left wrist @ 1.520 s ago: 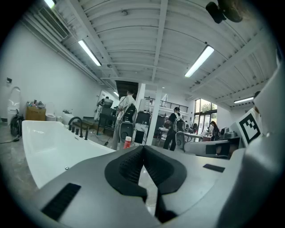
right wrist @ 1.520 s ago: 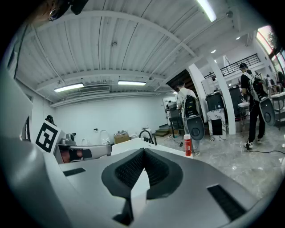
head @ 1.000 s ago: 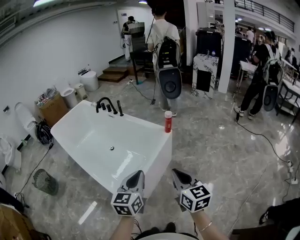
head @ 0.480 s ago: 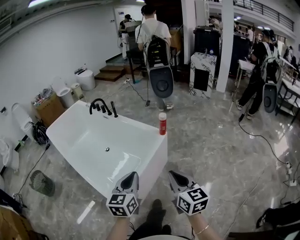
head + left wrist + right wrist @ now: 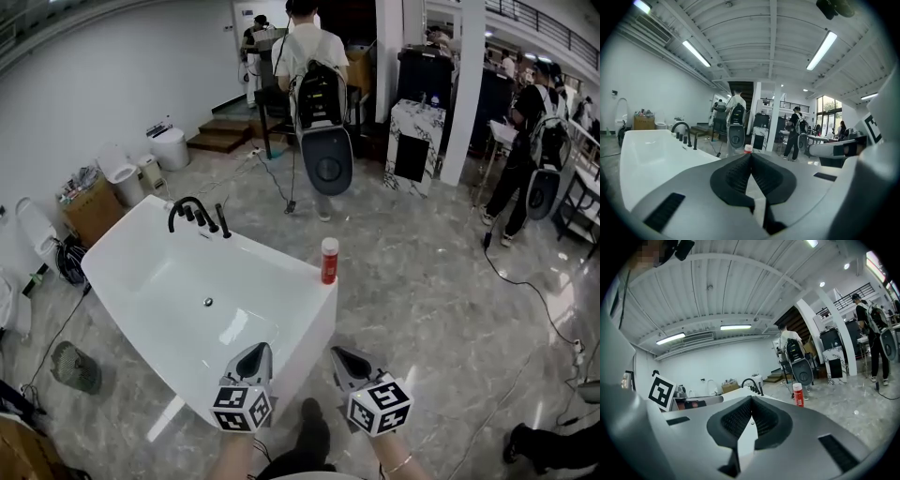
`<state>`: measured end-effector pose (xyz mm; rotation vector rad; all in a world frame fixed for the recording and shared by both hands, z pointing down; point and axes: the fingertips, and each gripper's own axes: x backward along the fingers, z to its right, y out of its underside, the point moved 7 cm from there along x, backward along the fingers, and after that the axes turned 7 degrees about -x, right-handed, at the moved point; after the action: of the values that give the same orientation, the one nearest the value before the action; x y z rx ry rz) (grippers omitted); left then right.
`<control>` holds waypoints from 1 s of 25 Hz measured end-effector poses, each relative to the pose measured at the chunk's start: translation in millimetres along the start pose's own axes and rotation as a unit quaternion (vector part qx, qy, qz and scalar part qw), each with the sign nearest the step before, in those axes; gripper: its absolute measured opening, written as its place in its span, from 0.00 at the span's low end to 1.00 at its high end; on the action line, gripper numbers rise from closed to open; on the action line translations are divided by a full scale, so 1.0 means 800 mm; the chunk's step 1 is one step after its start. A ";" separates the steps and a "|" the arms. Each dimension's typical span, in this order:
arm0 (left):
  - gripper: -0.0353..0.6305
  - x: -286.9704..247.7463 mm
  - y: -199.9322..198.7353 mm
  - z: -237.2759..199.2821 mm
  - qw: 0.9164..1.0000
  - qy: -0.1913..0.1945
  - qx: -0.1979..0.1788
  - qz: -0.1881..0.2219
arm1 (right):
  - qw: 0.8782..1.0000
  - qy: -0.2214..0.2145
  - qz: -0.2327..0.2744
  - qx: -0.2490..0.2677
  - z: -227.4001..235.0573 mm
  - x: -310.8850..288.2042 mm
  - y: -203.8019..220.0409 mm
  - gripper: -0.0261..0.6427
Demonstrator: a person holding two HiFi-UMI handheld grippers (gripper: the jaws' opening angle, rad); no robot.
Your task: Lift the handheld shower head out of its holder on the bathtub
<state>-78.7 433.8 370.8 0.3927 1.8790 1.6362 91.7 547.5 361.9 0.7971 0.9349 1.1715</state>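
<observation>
Grey marble floor [image 5: 422,281] all round. White freestanding bathtub [image 5: 141,272] is the biggest item and sits at 10 o'clock from the two grippers, its near corner just beyond them. A person with a black backpack [image 5: 314,75] stands at 12 o'clock, well past the tub, back turned. A second person [image 5: 525,159] stands at 2 o'clock, far off. A cardboard box [image 5: 89,206] is by the wall at 10 o'clock and a wire wastebasket [image 5: 75,366] is on the floor at 9 o'clock.

A black arched faucet [image 5: 184,208] is on the tub's far rim. The handheld shower head [image 5: 223,221], a slim black stick, stands upright in its holder on that same rim, just right of the faucet, at 11 o'clock from the grippers and well apart from both. A red bottle [image 5: 329,261] with a white cap stands on the tub's right corner, at 12 o'clock from the grippers.

Left gripper [image 5: 260,349] is level, its fingers pressed together with nothing between them. Right gripper [image 5: 337,354] is just beside it, its fingers likewise closed on nothing. Neither touches the tub.
</observation>
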 end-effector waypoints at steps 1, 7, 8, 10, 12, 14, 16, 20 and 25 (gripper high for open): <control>0.08 -0.023 -0.003 -0.015 1.000 -0.002 0.000 -0.001 | 1.000 -0.006 -0.003 0.001 0.008 -0.027 -0.006 0.05; 0.08 -0.163 -0.033 -0.111 1.000 -0.015 0.007 -0.009 | 0.999 -0.028 -0.031 0.010 0.059 -0.197 -0.055 0.05; 0.08 -0.181 -0.037 -0.128 1.000 -0.018 0.007 -0.009 | 0.999 -0.030 -0.037 0.010 0.064 -0.225 -0.060 0.05; 0.08 -0.210 -0.046 -0.167 1.000 -0.026 0.013 -0.005 | 0.998 -0.034 -0.047 0.016 0.068 -0.281 -0.072 0.05; 0.08 -0.230 -0.057 -0.206 0.999 -0.036 0.027 0.000 | 0.997 -0.041 -0.056 0.022 0.065 -0.330 -0.083 0.05; 0.08 -0.242 -0.067 -0.241 0.998 -0.045 0.037 0.004 | 0.996 -0.047 -0.065 0.024 0.059 -0.372 -0.089 0.05; 0.08 -0.254 -0.076 -0.272 0.998 -0.053 0.041 0.007 | 0.996 -0.050 -0.074 0.021 0.055 -0.412 -0.094 0.05; 0.08 -0.277 -0.088 -0.324 0.996 -0.074 0.045 0.007 | 0.993 -0.065 -0.093 0.022 0.052 -0.489 -0.107 0.05; 0.08 -0.292 -0.082 -0.386 0.992 -0.111 0.063 0.008 | 0.989 -0.089 -0.109 0.042 0.044 -0.592 -0.113 0.05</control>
<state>-78.5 41.1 381.1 0.6182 1.8182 1.4251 101.6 64.5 381.8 0.8304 0.9038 0.8611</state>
